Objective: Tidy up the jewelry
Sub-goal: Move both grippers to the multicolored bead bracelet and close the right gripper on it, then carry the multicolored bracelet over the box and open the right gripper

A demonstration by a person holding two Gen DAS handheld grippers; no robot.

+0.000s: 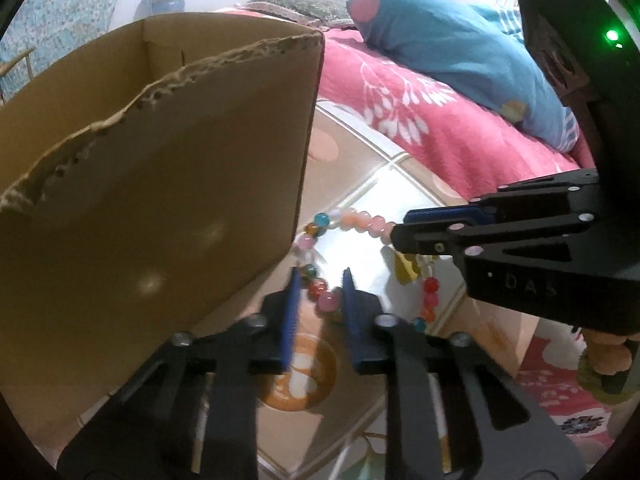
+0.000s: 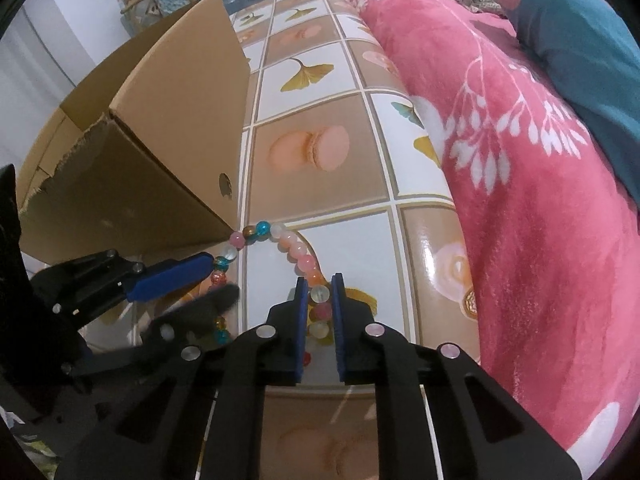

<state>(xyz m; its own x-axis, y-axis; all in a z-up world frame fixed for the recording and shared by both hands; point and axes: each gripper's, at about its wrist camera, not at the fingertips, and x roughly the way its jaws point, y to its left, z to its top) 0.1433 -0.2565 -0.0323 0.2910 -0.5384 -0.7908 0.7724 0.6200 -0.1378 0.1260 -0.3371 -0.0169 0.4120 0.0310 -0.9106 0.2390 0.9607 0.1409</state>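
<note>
You're at the pick-up step: your left gripper (image 1: 320,292) and right gripper (image 2: 320,294) each pinch the bead bracelet (image 2: 298,254) lying on the tiled floor (image 2: 316,112) beside the cardboard box (image 2: 132,184), so next lift both evenly toward the box

Cardboard box (image 1: 152,184) cut off at nine o'clock, bead bracelet (image 1: 326,300) partly hidden behind left gripper (image 1: 320,280) fingers, charm (image 1: 406,268) blurred, blue pillow (image 2: 580,56) clipped at two o'clock

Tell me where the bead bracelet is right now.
The bead bracelet lies on the tiled floor at the cardboard box's near corner, pinched by both tongs.
</note>
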